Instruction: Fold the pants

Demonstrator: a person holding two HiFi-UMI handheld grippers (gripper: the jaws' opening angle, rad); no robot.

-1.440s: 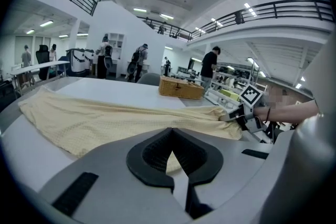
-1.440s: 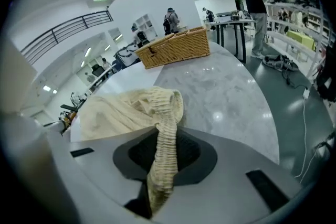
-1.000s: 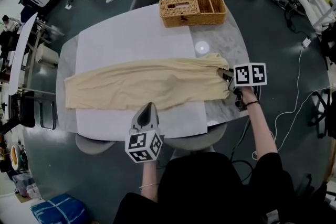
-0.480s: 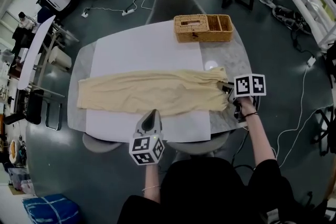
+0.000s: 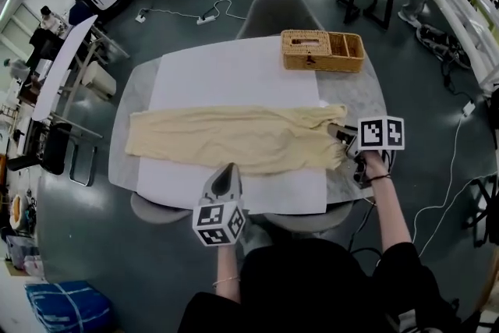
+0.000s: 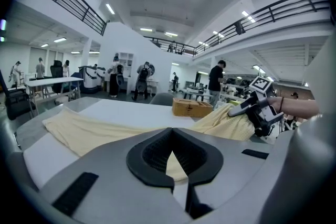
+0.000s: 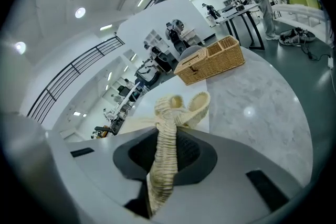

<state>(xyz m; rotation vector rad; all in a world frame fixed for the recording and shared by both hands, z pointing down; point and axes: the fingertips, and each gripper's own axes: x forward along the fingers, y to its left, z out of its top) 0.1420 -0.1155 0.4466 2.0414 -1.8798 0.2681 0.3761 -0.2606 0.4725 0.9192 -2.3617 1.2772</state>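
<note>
right gripper view shows the right hand-held gripper (image 7: 167, 152) pinching the ribbed waistband of the cream pants (image 5: 226, 138), which lie on the desk (image 5: 362, 93) nearer than the wicker basket (image 5: 322, 50); it should probably carry the waistband low towards the leg ends, while the left hand-held gripper (image 5: 224, 175), pressed together and empty, steadies the near edge.

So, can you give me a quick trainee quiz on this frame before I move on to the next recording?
1. True or false: the pants are piled in a heap.
2. What is the right gripper shut on? A: the pants' waist end. B: the basket. C: nothing.
3. What stands near the far right corner of the table?

Key: 1 false, they lie spread out lengthwise. 2 A. 3 the basket.
</note>
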